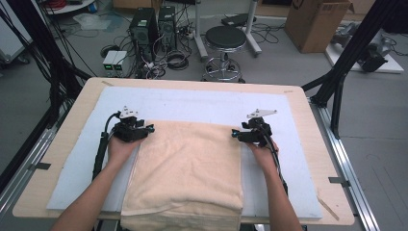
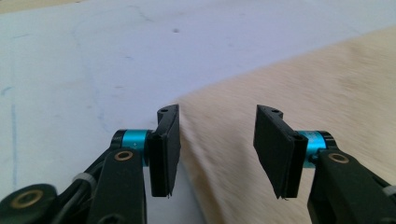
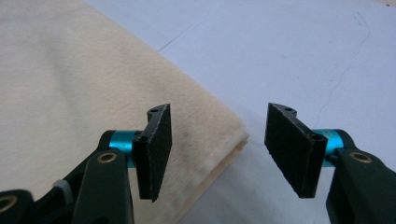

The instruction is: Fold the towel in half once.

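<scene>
On the desk [image 1: 308, 120], over its white mat [image 1: 202, 103], a folded towel [image 1: 187, 168] runs from mid-mat past the near edge, and the left gripper [image 1: 144, 130] and right gripper [image 1: 236, 134] sit spread at its far corners, seemingly just released, so next likely means regripping for another fold.

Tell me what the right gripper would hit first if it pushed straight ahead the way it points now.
Most likely the folded corner of the beige towel, which lies just ahead between the open jaws of the right gripper. Beyond that corner lies the pale blue mat. How high the jaws sit above the cloth is hard to judge.
</scene>
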{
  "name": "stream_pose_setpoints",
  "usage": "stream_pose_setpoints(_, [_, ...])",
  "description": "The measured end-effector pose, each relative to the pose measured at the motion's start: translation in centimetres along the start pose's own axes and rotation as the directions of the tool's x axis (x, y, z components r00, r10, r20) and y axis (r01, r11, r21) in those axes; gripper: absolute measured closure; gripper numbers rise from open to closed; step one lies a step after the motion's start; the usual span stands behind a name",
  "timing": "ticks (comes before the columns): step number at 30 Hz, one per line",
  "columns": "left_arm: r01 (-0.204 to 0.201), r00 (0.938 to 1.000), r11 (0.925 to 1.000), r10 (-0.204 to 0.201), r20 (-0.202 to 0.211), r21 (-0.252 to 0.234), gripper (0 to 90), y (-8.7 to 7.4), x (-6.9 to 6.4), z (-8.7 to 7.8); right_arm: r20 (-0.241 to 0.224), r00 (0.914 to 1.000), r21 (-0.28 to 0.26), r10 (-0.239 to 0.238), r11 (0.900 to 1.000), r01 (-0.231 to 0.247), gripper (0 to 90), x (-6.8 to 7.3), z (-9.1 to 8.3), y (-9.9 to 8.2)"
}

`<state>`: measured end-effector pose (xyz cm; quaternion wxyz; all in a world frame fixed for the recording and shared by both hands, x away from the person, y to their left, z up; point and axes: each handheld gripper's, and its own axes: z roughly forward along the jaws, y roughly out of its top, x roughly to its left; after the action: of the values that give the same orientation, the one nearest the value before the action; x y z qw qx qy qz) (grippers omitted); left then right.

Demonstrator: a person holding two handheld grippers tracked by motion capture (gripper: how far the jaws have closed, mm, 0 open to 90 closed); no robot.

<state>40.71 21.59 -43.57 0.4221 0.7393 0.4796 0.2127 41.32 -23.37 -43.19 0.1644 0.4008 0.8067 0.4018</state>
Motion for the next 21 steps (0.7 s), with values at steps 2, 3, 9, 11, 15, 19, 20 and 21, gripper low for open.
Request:
stream_pose_setpoints(2, [0.031,0.9994,0.9983,-0.031,0.013,0.049,47.6,0.0,0.6,0.9,-0.019,0.9997,0.021,0.015,0.9997,-0.015,41.4,-0.5,0.8,0.1])
stream_pose_setpoints(3, [0.039,0.999,0.9968,-0.041,0.019,0.069,47.5,0.0,0.8,1.2,-0.031,0.9993,0.034,0.019,0.9993,-0.018,42.0,-0.7,1.1,0.1])
stream_pose_setpoints(9, [0.043,0.9968,0.9975,-0.047,0.065,0.056,82.2,0.3,1.3,2.1,-0.147,0.9891,0.076,0.003,0.9971,0.008,84.6,-1.3,2.0,0.5])
stream_pose_setpoints(11, [0.05,0.9975,0.9968,-0.053,0.047,0.062,84.5,1.1,1.5,2.7,-0.119,0.9925,0.085,-0.027,0.9957,0.037,85.9,-1.4,2.2,1.3])
stream_pose_setpoints(15, [0.058,0.9983,0.998,-0.058,0.003,0.026,85.0,3.4,1.9,3.3,-0.044,0.9988,0.079,-0.024,0.9965,0.027,86.3,-2.0,2.7,3.1])
stream_pose_setpoints(19, [0.031,0.9987,0.9992,-0.032,-0.04,-0.025,84.9,6.4,2.0,3.5,0.03,0.9985,0.073,-0.046,0.9964,0.043,86.3,-2.7,2.9,6.2])
stream_pose_setpoints(20, [0.03,0.9983,0.9984,-0.032,-0.049,-0.048,84.8,7.3,2.3,3.5,0.045,0.9977,0.041,-0.051,0.9979,0.05,86.2,-2.9,2.7,6.9])
stream_pose_setpoints(21, [0.027,0.9982,0.9981,-0.03,-0.051,-0.056,84.6,7.9,2.5,3.5,0.048,0.9985,0.027,-0.027,0.9993,0.025,86.0,-3.2,2.6,7.8])
